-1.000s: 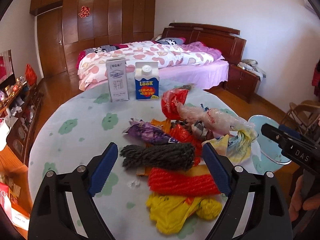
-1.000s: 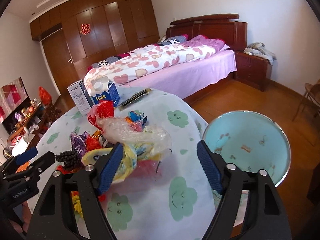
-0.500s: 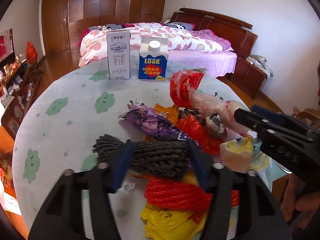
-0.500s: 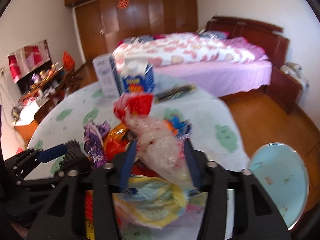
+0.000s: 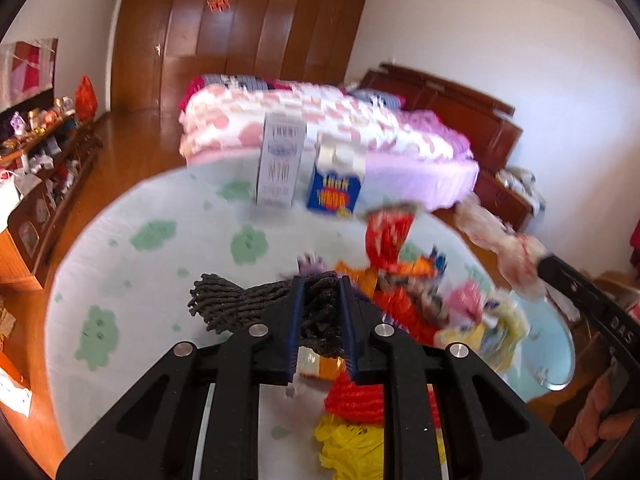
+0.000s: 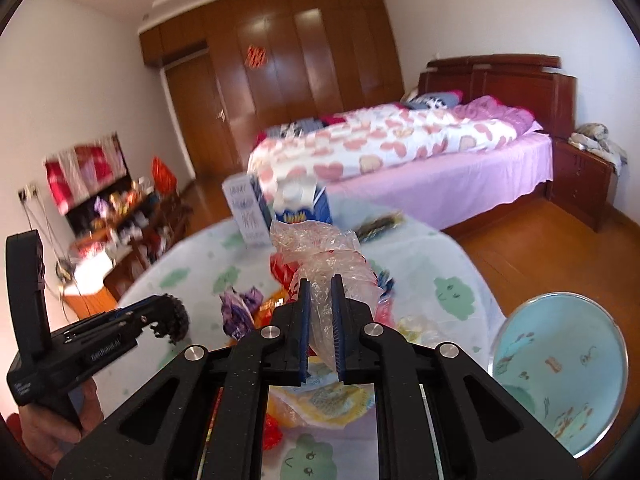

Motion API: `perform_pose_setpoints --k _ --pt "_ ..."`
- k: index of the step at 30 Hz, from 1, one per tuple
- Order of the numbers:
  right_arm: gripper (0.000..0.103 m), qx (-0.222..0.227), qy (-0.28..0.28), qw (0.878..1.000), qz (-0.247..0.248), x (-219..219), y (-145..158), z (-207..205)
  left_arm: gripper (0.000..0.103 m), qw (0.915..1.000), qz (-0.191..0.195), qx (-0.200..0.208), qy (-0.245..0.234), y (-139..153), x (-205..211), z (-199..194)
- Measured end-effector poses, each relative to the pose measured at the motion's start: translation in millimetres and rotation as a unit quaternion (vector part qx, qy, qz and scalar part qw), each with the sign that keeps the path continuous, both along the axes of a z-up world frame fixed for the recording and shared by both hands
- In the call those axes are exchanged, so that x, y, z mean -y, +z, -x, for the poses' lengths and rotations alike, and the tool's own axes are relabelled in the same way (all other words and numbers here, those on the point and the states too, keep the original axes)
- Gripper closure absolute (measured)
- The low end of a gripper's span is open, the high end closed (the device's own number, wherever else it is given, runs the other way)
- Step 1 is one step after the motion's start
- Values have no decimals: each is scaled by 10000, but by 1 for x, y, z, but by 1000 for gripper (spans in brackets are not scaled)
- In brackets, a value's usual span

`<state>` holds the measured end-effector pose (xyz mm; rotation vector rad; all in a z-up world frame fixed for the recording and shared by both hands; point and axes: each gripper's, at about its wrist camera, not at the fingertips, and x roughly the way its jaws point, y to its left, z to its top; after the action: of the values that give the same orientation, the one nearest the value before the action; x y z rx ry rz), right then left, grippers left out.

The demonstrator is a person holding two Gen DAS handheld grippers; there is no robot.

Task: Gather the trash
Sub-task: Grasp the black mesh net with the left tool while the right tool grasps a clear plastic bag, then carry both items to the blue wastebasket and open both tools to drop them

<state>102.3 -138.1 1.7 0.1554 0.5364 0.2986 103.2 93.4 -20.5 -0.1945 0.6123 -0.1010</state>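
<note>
- Trash (image 5: pixel 400 280) lies in a colourful heap on the round counter (image 5: pixel 160 264), in front of two upright cartons (image 5: pixel 280 160).
- The left gripper (image 5: pixel 320 292) has its jaws clenched on a dark rope bundle (image 5: pixel 236 304).
- The right gripper (image 6: pixel 319 292) has its jaws clenched on a clear plastic bag (image 6: pixel 324 256).
- A pale blue bin (image 6: pixel 560 364) stands beside the counter, at the right.
</note>
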Motion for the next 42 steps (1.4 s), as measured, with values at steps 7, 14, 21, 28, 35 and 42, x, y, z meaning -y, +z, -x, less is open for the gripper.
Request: perform_pose_setpoints --k 7,14,21,28,35,42 --pt "92 344 -850 9958 55 48 14 33 86 9972 25 497 -554 28 38 15" --pt "92 213 -1816 9826 335 105 3 52 86 9877 145 498 -1474 28 105 14" --pt "92 -41 -2370 9706 417 146 -20 61 85 9731 338 527 -2218 22 167 12" --pt "92 -205 -2658 9632 332 170 -39 72 86 9668 336 535 -2475 15 199 7" --pt "92 -418 -2793 9589 285 188 -53 73 86 9622 230 487 -2670 11 232 -3" --pt "92 -876 -2858 9543 -31 209 -75 69 85 9495 265 353 -3107 -4 282 -9"
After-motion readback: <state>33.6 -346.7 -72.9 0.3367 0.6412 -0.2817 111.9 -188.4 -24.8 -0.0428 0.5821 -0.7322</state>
